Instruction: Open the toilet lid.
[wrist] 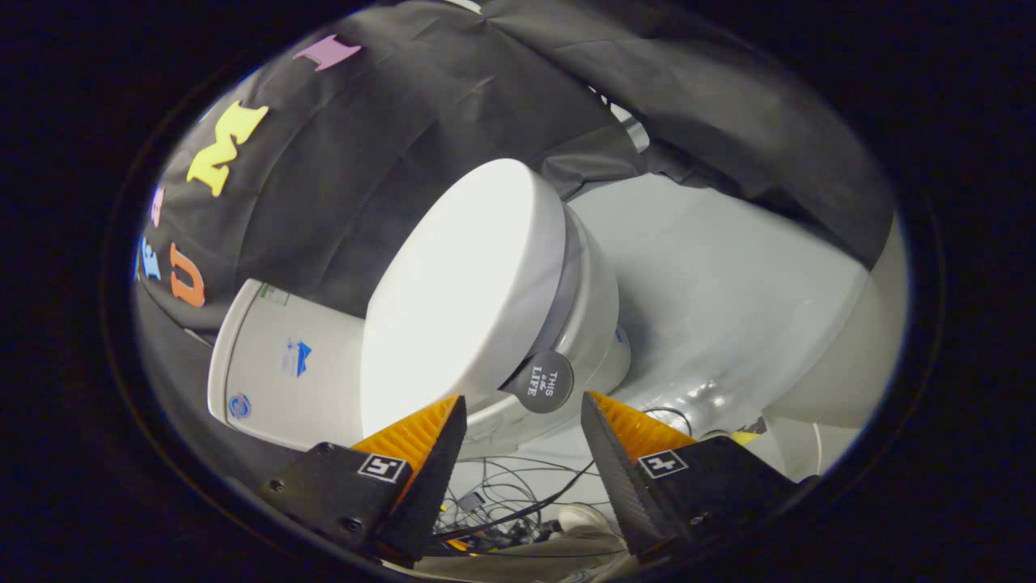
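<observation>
While gripper fingers spread apart, toilet lid lies closed just ahead, round tab between fingertips.

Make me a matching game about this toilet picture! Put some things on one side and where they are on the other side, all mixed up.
Things:
1. toilet lid
2. round dark tag
3. tank
4. cables

Places or states:
A. on the floor, below the open fingers
B. stuck at the lid's front edge, just ahead of the gripper
C. closed over the bowl
D. behind the lid, against the black cloth wall

Pairs: 1-C, 2-B, 3-D, 4-A
</observation>
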A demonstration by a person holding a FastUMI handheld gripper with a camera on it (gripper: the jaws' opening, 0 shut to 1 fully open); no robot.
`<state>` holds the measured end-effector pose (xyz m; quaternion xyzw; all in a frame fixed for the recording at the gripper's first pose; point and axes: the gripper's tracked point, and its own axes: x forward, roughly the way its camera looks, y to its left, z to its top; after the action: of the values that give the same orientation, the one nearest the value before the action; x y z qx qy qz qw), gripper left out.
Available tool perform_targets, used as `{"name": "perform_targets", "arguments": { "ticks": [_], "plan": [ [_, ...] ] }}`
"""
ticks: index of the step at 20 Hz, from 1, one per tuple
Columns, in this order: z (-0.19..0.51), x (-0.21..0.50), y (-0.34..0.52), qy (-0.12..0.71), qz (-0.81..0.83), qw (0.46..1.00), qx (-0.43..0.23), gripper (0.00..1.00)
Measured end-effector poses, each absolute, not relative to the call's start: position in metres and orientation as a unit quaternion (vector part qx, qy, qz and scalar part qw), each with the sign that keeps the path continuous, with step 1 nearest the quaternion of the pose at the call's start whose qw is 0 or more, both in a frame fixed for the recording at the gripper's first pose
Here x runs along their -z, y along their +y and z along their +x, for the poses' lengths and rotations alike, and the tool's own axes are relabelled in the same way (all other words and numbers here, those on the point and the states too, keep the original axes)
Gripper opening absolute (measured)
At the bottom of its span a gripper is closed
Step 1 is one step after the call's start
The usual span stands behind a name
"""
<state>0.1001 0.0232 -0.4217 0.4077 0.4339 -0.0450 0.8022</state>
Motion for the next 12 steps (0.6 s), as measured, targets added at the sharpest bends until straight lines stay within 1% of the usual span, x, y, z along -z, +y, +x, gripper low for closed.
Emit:
{"name": "perform_targets", "arguments": {
  "ticks": [4, 9, 10, 11, 12],
  "plan": [
    [0.107, 0.433, 0.028, 0.436, 0.465, 0.769, 0.047, 0.77],
    [0.116, 0.441, 0.029, 0.439, 0.494, 0.749, 0.051, 0.62],
    [0.116, 0.442, 0.026, 0.440, 0.495, 0.747, 0.053, 0.55],
    [0.117, 0.445, 0.026, 0.441, 0.495, 0.747, 0.055, 0.52],
    [0.117, 0.446, 0.025, 0.441, 0.499, 0.744, 0.059, 0.46]
  ]
}}
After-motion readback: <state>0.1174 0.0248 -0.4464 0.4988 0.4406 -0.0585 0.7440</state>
